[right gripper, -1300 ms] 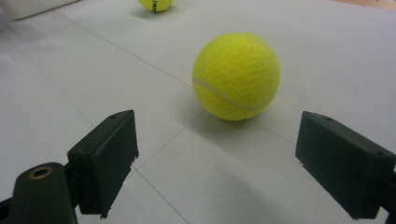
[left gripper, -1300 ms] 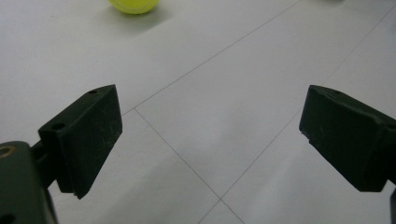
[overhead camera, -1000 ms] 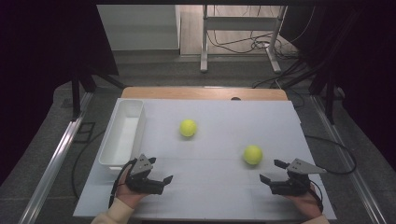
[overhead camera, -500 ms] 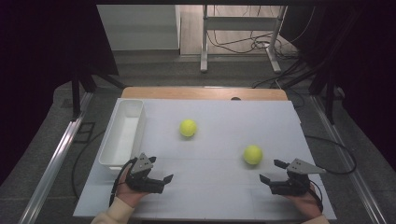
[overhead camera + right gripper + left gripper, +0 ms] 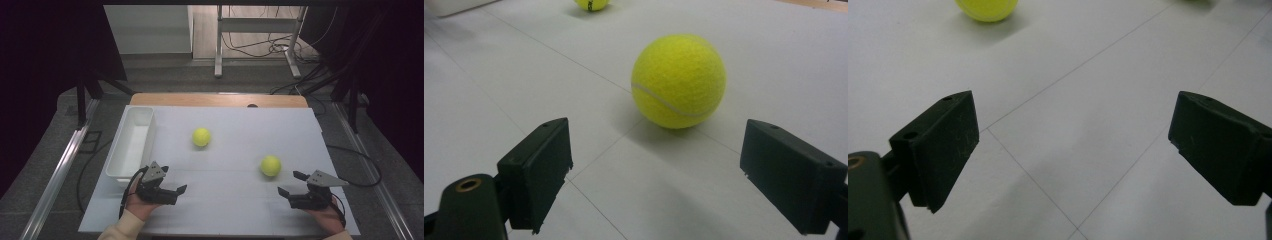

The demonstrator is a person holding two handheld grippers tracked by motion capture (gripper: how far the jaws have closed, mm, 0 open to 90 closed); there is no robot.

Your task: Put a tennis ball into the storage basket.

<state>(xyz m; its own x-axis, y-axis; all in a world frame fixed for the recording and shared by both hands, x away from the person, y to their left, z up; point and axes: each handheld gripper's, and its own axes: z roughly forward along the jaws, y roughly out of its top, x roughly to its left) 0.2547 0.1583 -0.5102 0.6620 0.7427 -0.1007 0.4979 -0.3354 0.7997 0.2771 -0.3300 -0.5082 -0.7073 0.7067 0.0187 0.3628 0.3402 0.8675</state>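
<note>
Two grippers sit low in the high view with their jaws spread and nothing between them. The right gripper (image 5: 292,184), at the lower right of that frame, is the one the coming move turns on: its jaws point up and to the left, and the near tennis ball (image 5: 270,165) lies just beyond its tips in that same direction, close but not touching. In the right gripper view the same ball (image 5: 679,81) stands a little above and right of centre, between the lines of the two black jaws but ahead of them, so a short straight push forward would, I judge, bring it into the gap. A ball has no long axis, so the angle of approach matters little; the roll of it does.

The left gripper (image 5: 172,192), at the lower left of the high view, is likewise released, aiming to the right across the bare sheet. The far tennis ball (image 5: 201,137) lies near the middle of the frame, well apart from either gripper, and shows as a yellow arc at the top left of the left gripper view (image 5: 986,8).

Both balls are round, fuzzy yellow felt with a pale curved seam; they will yield slightly and may skid on the smooth table (image 5: 235,200), whose white surface is crossed by thin lines. A long, shallow, white bin (image 5: 116,161) of hard plastic stands along the left edge, just above the left gripper.
</note>
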